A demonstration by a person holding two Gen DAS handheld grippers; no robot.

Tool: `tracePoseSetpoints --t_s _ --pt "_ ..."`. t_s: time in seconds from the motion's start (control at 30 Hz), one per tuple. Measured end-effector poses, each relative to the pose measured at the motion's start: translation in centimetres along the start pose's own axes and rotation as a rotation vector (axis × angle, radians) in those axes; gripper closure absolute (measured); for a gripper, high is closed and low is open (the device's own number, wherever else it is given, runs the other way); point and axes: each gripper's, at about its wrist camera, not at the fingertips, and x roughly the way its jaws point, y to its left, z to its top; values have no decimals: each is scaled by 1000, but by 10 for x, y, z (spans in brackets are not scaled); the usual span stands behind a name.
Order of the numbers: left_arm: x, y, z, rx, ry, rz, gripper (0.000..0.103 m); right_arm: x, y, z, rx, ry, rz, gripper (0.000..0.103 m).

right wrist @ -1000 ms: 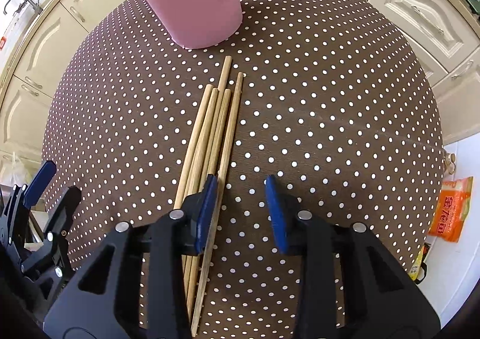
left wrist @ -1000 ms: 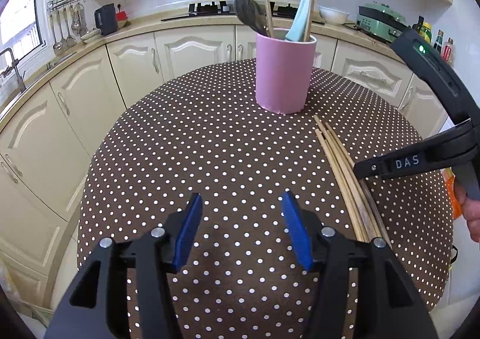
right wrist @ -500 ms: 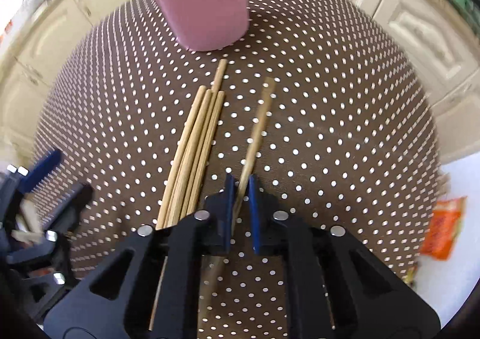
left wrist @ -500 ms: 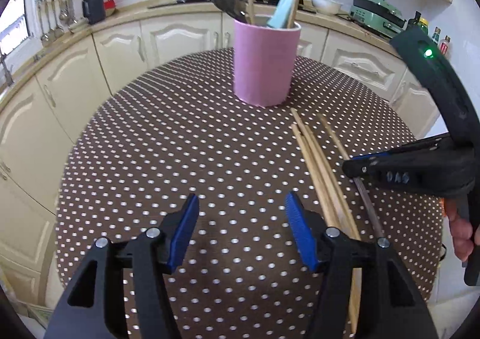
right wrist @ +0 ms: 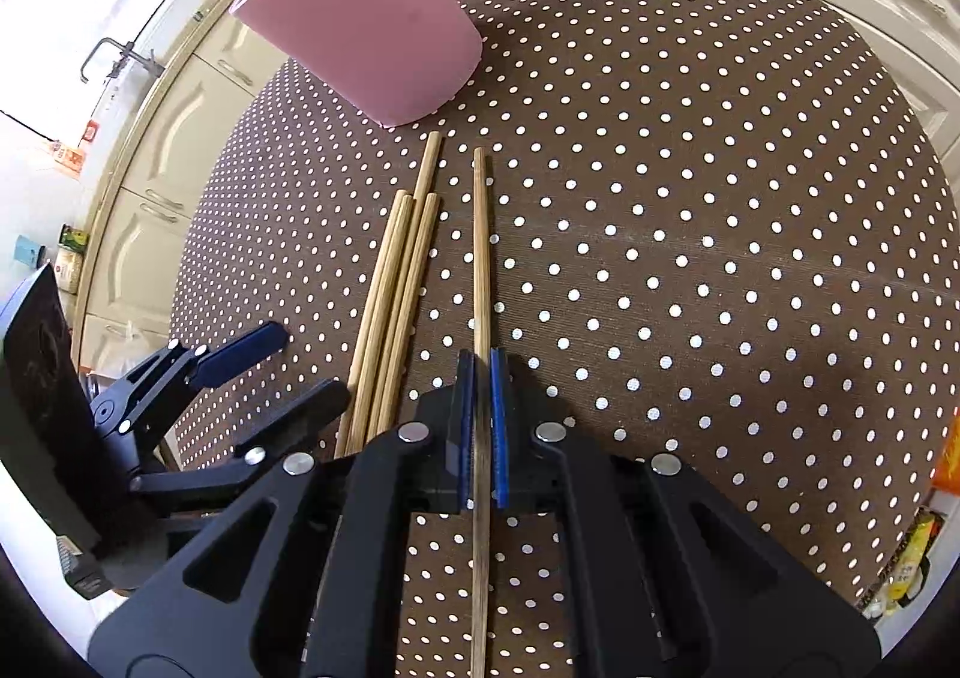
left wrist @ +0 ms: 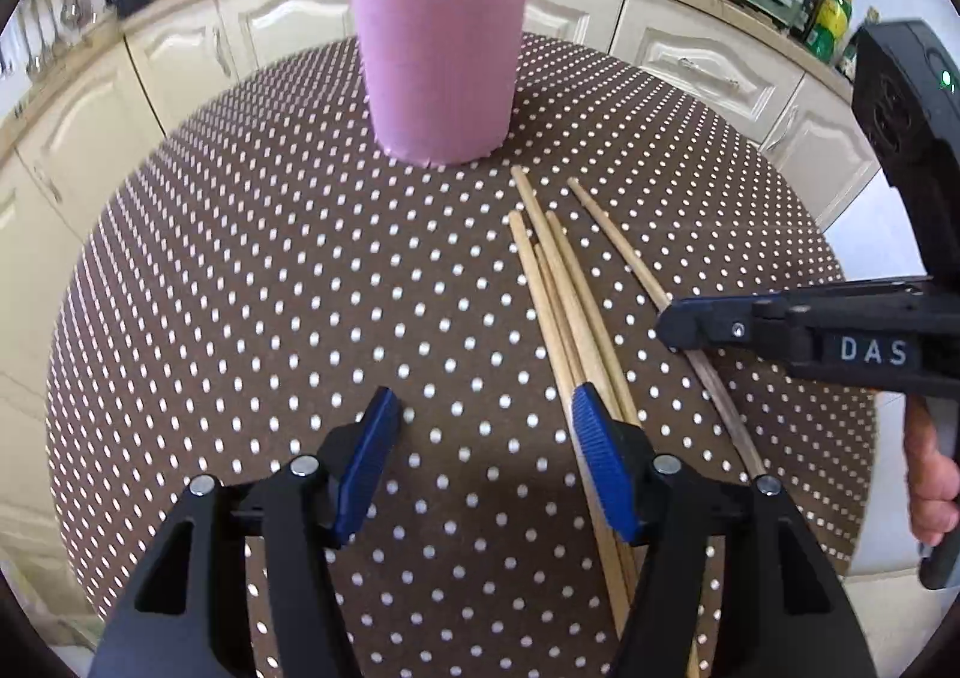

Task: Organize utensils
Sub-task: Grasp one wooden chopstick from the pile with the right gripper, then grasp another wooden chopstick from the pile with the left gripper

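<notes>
One chopstick [right wrist: 480, 252] is pinched in the right claw [right wrist: 481, 378], apart from the bundle [right wrist: 396, 294]. The left claw [left wrist: 483, 438] gapes, empty, over the table [left wrist: 240, 270].

From my left claw [left wrist: 483, 462], the dotted bench [left wrist: 240, 288] lies bare from nine round to eleven o'clock, so I could pass there. At twelve the pink cup [left wrist: 441, 60] stands upright and blocks the way. The loose chopsticks [left wrist: 564, 294] lie at one o'clock, touching my right-hand pad. My right claw [left wrist: 666, 318], clamped on one chopstick [right wrist: 480, 246], bars three o'clock.
</notes>
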Motion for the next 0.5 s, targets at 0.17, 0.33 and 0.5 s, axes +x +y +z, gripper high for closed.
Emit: tracePoseSetpoints --t_s 0.17,0.33,0.5 --pt "5 -11 10 17 10 60 37 -3 -4 -2 -4 1 18 97" --pt "12 -13 24 12 37 111 32 -4 -4 0 0 4 21 97" --pt "22 -13 34 -37 35 92 39 -2 -4 -1 5 -7 22 97"
